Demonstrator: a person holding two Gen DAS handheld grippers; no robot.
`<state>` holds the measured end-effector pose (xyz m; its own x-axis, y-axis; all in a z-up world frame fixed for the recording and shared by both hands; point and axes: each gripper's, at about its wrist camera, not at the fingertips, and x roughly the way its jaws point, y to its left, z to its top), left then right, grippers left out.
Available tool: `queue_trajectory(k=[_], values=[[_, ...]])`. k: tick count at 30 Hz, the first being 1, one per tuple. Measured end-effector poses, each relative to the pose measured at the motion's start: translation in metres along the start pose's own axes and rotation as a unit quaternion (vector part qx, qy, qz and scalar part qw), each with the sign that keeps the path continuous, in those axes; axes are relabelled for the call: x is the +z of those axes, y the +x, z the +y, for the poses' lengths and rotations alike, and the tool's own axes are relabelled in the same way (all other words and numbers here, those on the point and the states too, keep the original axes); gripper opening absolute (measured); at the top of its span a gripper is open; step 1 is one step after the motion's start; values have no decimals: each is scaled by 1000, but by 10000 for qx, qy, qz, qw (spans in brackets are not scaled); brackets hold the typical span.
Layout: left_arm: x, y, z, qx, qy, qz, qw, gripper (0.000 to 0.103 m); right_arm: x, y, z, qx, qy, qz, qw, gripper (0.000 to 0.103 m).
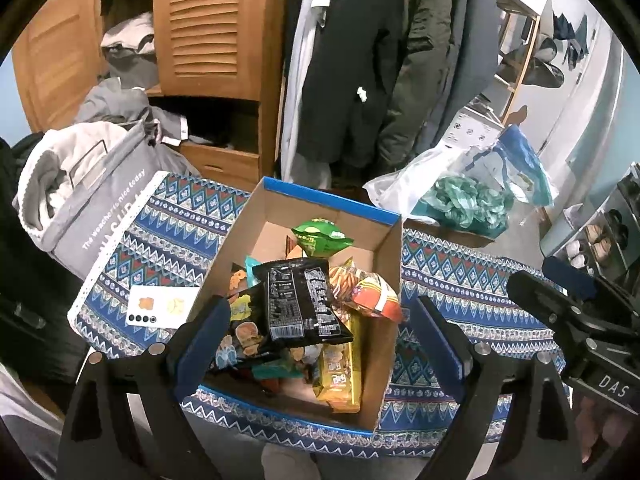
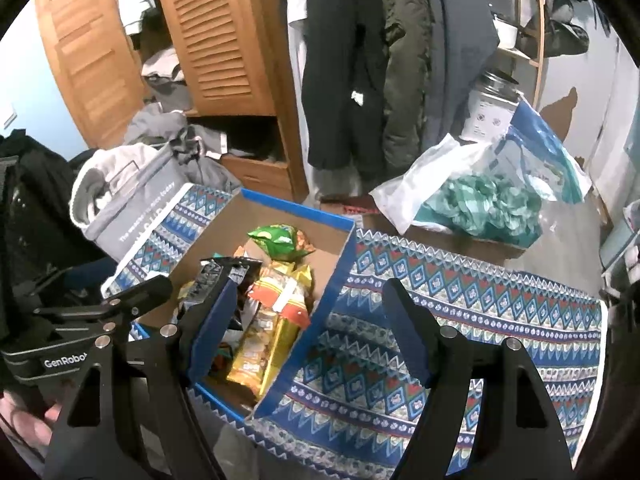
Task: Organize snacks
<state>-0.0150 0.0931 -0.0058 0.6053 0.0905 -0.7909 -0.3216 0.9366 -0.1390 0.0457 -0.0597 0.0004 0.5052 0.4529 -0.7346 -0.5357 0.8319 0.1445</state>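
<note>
An open cardboard box with a blue rim (image 1: 332, 200) stands on a patterned blue tablecloth (image 1: 460, 280). Inside lie several snack packs: a green bag (image 1: 322, 236) at the back, a black bag (image 1: 300, 300) on top, an orange-and-white pack (image 1: 376, 296) and a long yellow pack (image 1: 340, 372). My left gripper (image 1: 320, 336) hovers open over the box with nothing pressed between its pads. My right gripper (image 2: 310, 328) is open too. Its left finger is over the snacks and its right finger over the cloth, with the box's blue right wall (image 2: 340, 264) between them. The yellow pack (image 2: 260, 356) and green bag (image 2: 276, 240) show there as well.
A white card (image 1: 162, 306) lies on the cloth left of the box. A grey laundry bag (image 1: 92, 200) stands at the table's left, a plastic bag with green fabric (image 1: 460, 196) behind on the right. A wooden wardrobe (image 1: 208, 28) and hanging coats (image 1: 380, 60) fill the background.
</note>
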Motion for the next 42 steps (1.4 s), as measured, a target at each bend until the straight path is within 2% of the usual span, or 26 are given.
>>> queue_trajectory(k=[14, 42], values=[[0, 2, 2, -2, -10, 107, 9999, 92, 0, 2, 0, -7, -4, 45, 10000, 75], [1, 0, -3, 68, 100, 81, 9999, 92, 0, 2, 0, -10, -13, 45, 10000, 75]])
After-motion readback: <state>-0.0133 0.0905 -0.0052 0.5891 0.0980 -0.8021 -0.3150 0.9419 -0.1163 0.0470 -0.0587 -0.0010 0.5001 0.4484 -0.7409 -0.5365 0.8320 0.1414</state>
